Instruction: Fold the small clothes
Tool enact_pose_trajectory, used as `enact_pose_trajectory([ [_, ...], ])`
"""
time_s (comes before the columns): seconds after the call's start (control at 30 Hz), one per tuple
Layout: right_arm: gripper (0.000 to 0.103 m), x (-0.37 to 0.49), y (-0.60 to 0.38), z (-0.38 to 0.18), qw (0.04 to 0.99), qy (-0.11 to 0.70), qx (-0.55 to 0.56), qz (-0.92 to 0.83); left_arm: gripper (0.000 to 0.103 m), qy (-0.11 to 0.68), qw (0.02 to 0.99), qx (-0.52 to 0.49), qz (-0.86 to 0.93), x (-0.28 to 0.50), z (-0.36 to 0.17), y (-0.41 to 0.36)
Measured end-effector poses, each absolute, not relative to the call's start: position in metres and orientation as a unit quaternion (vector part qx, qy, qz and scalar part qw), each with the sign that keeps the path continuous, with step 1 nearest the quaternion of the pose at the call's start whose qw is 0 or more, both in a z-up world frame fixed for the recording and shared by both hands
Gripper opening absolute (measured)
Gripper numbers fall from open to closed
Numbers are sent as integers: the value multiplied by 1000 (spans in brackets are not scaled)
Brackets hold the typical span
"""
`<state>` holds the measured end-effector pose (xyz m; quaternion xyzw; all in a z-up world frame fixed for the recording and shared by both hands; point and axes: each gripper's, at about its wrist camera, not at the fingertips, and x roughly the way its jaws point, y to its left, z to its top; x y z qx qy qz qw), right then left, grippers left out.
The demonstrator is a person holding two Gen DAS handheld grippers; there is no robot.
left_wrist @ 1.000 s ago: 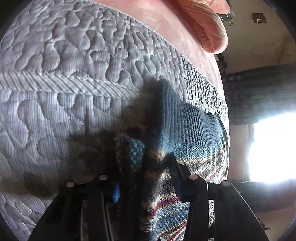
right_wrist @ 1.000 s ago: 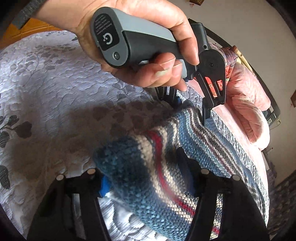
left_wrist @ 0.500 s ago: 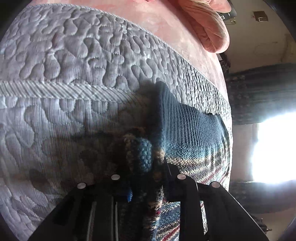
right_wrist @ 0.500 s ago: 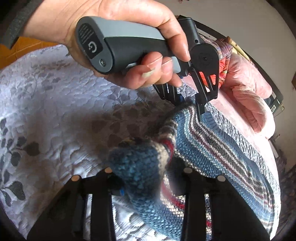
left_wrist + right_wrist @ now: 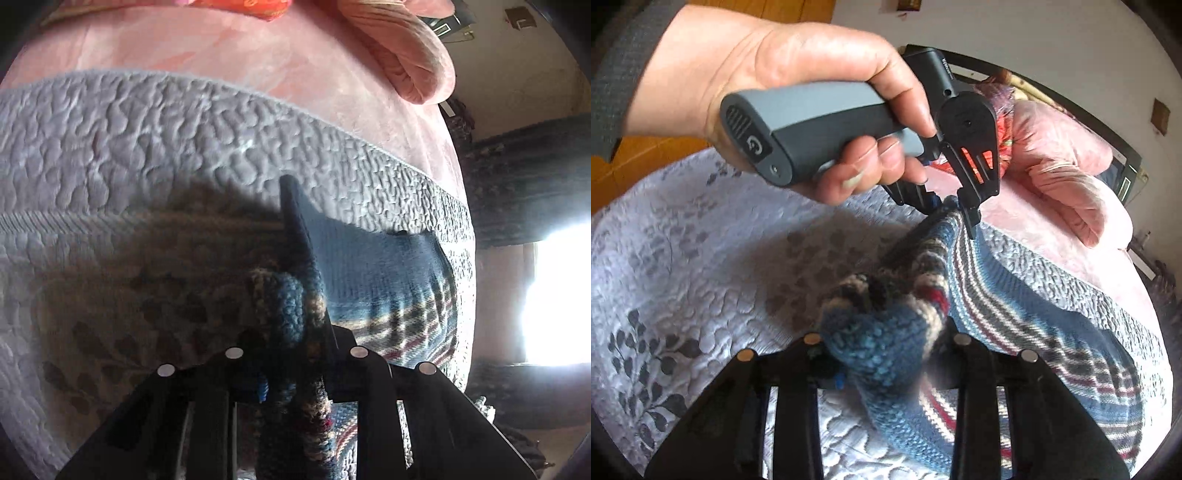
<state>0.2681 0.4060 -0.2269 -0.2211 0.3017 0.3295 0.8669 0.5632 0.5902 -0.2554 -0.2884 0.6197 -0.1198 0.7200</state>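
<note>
knitwear is the subject: a striped knitted garment [image 5: 1015, 317] in blues, cream and red is lying partly on a grey quilted bedspread [image 5: 683, 258], with one edge lifted clear of it. in the right wrist view the right gripper [image 5: 882, 354] is closed on a bunched blue corner at 6 o'clock, and the left gripper [image 5: 955, 206], held by a hand [image 5: 798, 99] at 12 o'clock, is pinched on another point of the same edge, so that the edge runs taut between the two. in the left wrist view the left gripper [image 5: 291, 354] is seen shut on a thick roll of the knit, with the rest of the cloth spread toward 3 o'clock. a pink blanket [image 5: 258, 62] and a rolled pink pillow [image 5: 406, 59] are seen beyond, toward 12 o'clock. the step in hand is judged to be the carrying-over of a held edge for a fold. for this to be done well, both corners should be kept level and the edge kept straight but not stretched, since loose knit is likely to sag and distort. the edge should be laid squarely onto the resting half before either grip is released.
</note>
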Motion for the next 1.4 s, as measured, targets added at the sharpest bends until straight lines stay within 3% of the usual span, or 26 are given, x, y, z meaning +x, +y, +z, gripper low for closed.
enact_pose_trajectory([
  [0.87, 29, 293, 311, -151, 902, 283, -138, 295, 21, 619, 745, -219, -114, 590, -165, 493],
  [1.4, 29, 310, 240, -133, 916, 288, -87, 267, 21, 627, 751, -172, -114, 608, -142, 415],
])
